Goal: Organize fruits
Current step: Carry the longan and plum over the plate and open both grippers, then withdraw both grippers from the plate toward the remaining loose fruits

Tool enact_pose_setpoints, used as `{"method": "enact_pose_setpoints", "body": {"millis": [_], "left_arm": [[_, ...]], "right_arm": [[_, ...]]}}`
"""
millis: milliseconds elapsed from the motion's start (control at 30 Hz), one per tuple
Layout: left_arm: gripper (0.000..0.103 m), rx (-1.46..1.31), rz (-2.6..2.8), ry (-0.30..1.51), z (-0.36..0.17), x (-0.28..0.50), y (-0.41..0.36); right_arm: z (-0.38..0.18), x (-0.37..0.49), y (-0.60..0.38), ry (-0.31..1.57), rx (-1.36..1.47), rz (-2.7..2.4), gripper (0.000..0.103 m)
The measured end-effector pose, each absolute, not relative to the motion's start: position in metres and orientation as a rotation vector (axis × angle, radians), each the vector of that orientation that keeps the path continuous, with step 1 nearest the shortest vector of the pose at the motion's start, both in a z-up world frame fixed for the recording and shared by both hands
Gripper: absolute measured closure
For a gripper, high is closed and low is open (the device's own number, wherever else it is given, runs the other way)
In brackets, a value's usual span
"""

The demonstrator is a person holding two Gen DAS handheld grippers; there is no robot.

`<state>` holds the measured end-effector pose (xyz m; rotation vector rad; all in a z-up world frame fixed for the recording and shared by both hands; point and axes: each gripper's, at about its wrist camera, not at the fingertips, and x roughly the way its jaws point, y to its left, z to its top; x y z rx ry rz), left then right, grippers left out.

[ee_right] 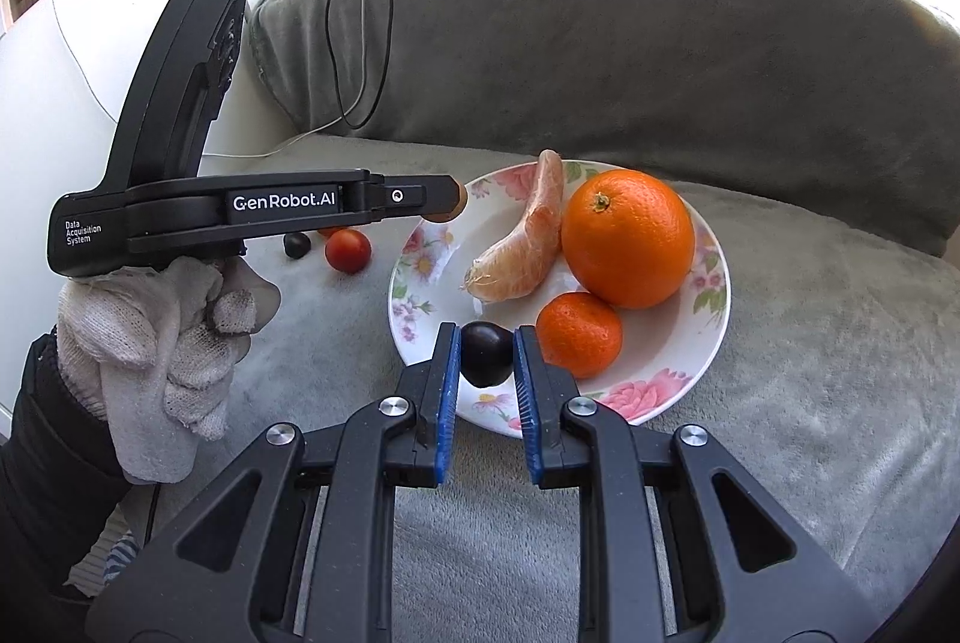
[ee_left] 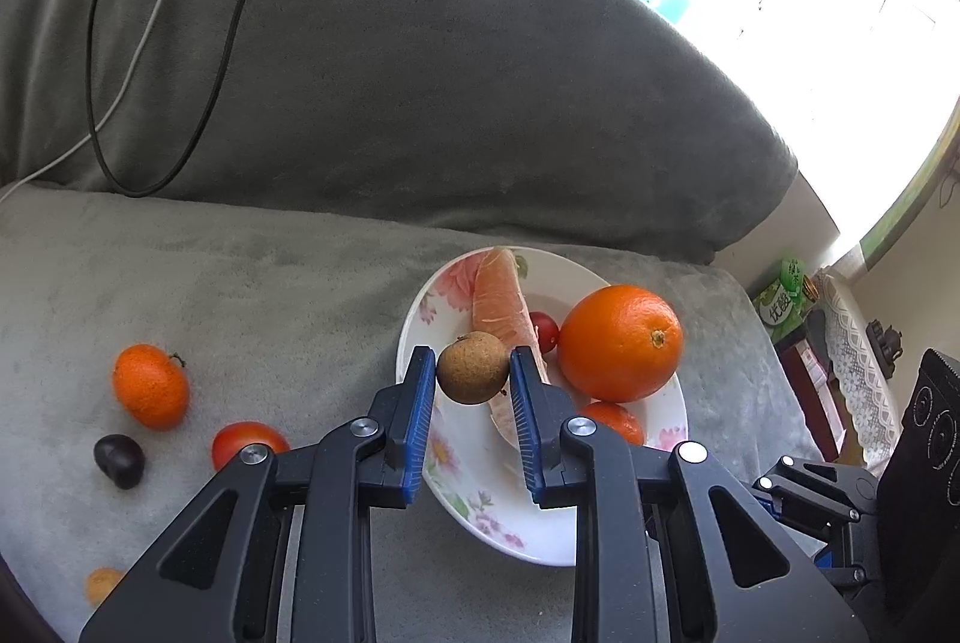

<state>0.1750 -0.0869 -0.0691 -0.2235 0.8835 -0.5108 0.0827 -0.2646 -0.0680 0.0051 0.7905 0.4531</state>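
- Leftmost, on the grey plush sofa seat [ee_left: 252, 283], loose fruit lies well apart from the plate: a mandarin [ee_left: 150, 386], a dark plum [ee_left: 119, 460] just below it, a cherry tomato [ee_left: 247, 442] partly behind the gripper frame, and a small orange fruit [ee_left: 102, 583] at the lower edge, too blurred to name.
- Next, the left gripper [ee_left: 473, 373] has its blue pads closed against a brown longan [ee_left: 472, 368], holding it above the near-left rim of the floral plate [ee_left: 480, 523].
- From the right wrist view, a white-gloved hand [ee_right: 162, 337] grips that tool's handle, its tip reaching the plate's far-left edge.
- Further right, the plate carries a peeled pomelo segment [ee_right: 528, 247], a small red fruit [ee_left: 545, 331] tucked behind it, a large navel orange [ee_right: 627, 238] and a second mandarin [ee_right: 579, 334] touching the orange.
- Finally, the right gripper [ee_right: 487, 352] pinches another dark plum [ee_right: 487, 354] between its narrowly spread pads, over the plate's near rim; whether the plum touches the plate I cannot tell.
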Motion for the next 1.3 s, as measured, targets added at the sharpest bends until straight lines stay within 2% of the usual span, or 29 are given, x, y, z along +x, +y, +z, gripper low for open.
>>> {"method": "enact_pose_setpoints", "body": {"millis": [167, 200, 267, 333, 400, 433, 467, 533, 667, 733, 867, 1300], "left_arm": [[0.079, -0.222, -0.511, 0.879, -0.067, 0.174, -0.089], [0.077, -0.223, -0.509, 0.877, -0.067, 0.174, -0.089], [0.063, -0.228, -0.513, 0.875, -0.066, 0.174, -0.089], [0.059, -0.231, -0.515, 0.873, -0.065, 0.174, -0.089], [0.057, -0.23, -0.514, 0.872, -0.064, 0.174, -0.089], [0.054, -0.23, -0.514, 0.872, -0.064, 0.174, -0.089], [0.051, -0.231, -0.515, 0.872, -0.064, 0.174, -0.089], [0.048, -0.231, -0.515, 0.87, -0.063, 0.173, -0.088], [0.032, -0.236, -0.515, 0.864, -0.061, 0.171, -0.087], [0.026, -0.23, -0.512, 0.866, -0.06, 0.17, -0.087], [0.025, -0.213, -0.501, 0.852, -0.057, 0.167, -0.086], [0.025, -0.178, -0.453, 0.784, -0.037, 0.151, -0.063]], "right_arm": [[-0.069, 0.083, -0.262, 0.785, -0.002, 0.443, 0.084], [-0.069, 0.083, -0.262, 0.782, -0.004, 0.439, 0.084], [-0.069, 0.083, -0.263, 0.78, -0.002, 0.438, 0.083], [-0.069, 0.083, -0.264, 0.779, 0.0, 0.438, 0.081], [-0.068, 0.082, -0.264, 0.767, -0.003, 0.432, 0.064], [-0.067, 0.081, -0.265, 0.757, -0.005, 0.428, 0.047], [-0.065, 0.08, -0.265, 0.747, -0.006, 0.429, 0.039], [-0.063, 0.078, -0.265, 0.738, -0.012, 0.437, 0.037], [-0.059, 0.072, -0.265, 0.713, -0.021, 0.438, 0.018], [-0.057, 0.071, -0.265, 0.708, -0.023, 0.442, 0.016], [-0.054, 0.067, -0.264, 0.697, -0.026, 0.447, 0.009], [-0.043, 0.065, -0.274, 0.707, 0.055, 0.463, 0.007]]}}
